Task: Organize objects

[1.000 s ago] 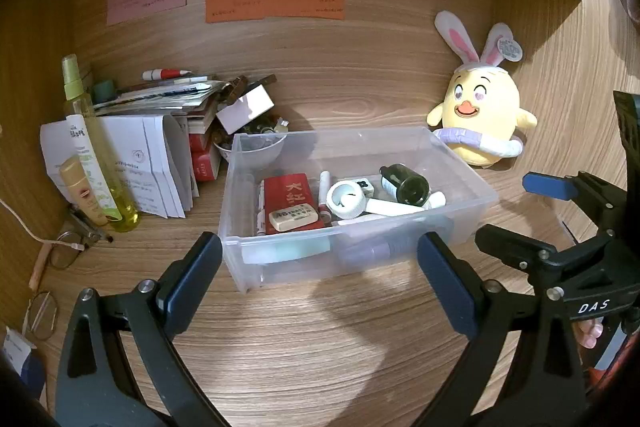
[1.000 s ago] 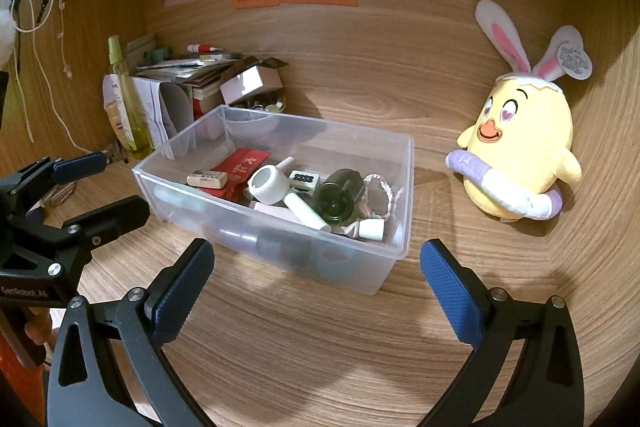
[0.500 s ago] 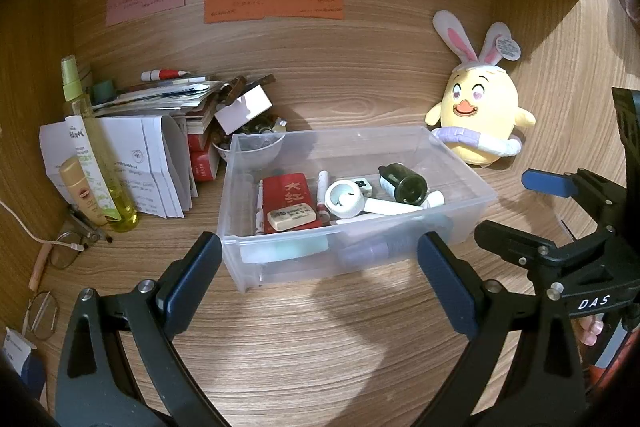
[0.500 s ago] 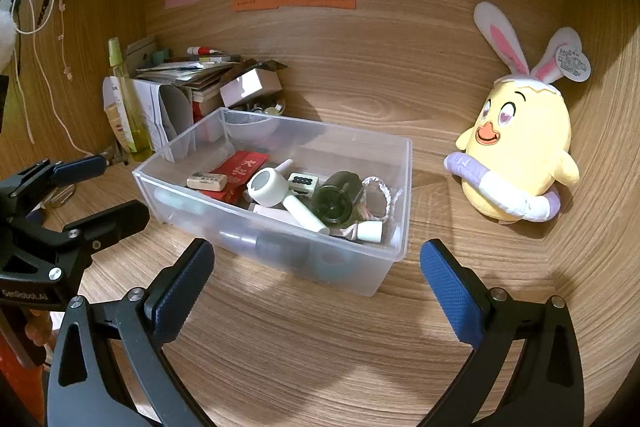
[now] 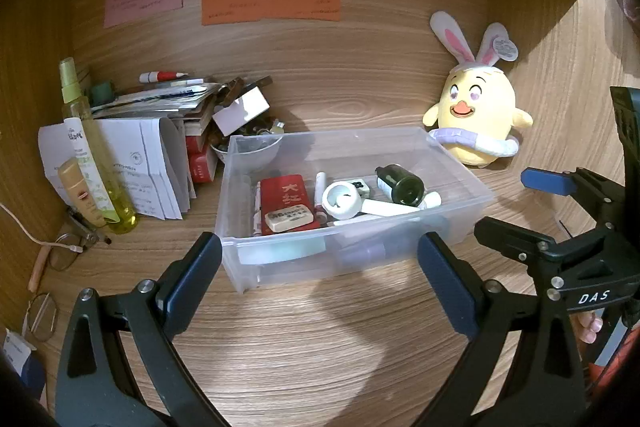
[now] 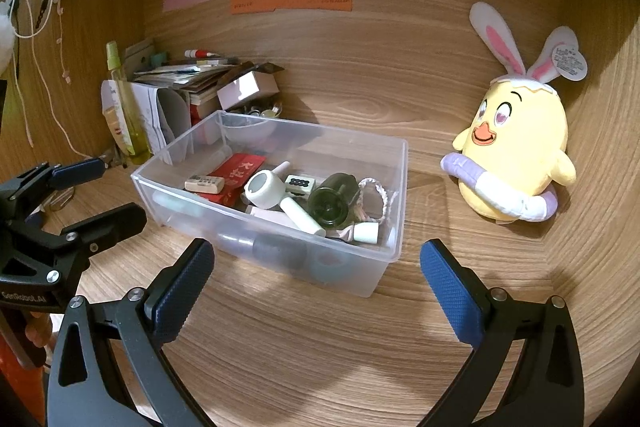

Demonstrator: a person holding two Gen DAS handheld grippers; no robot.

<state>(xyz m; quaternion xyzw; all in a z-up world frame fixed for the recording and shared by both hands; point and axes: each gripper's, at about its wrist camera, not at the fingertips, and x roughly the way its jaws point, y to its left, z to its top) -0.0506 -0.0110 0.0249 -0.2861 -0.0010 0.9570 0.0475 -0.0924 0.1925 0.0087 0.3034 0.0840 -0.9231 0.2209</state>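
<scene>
"DAS" is printed in white on the right gripper (image 5: 512, 203) body and "GenRobot.AI" on the left gripper (image 6: 104, 193). Just ahead of both, the clear plastic bin (image 5: 280, 267) on the wooden desk (image 5: 320, 347) holds a red booklet (image 5: 286, 193), white eraser (image 5: 290, 218), dark green bottle (image 5: 402, 185) and white tubes (image 5: 390, 207). Both grippers gape wide, holding nothing and touching nothing. A yellow chick plush (image 6: 520, 147) sits beyond, to the right.

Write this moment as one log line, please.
left gripper: open, empty | right gripper: open, empty | clear bin: on desk, untouched
</scene>
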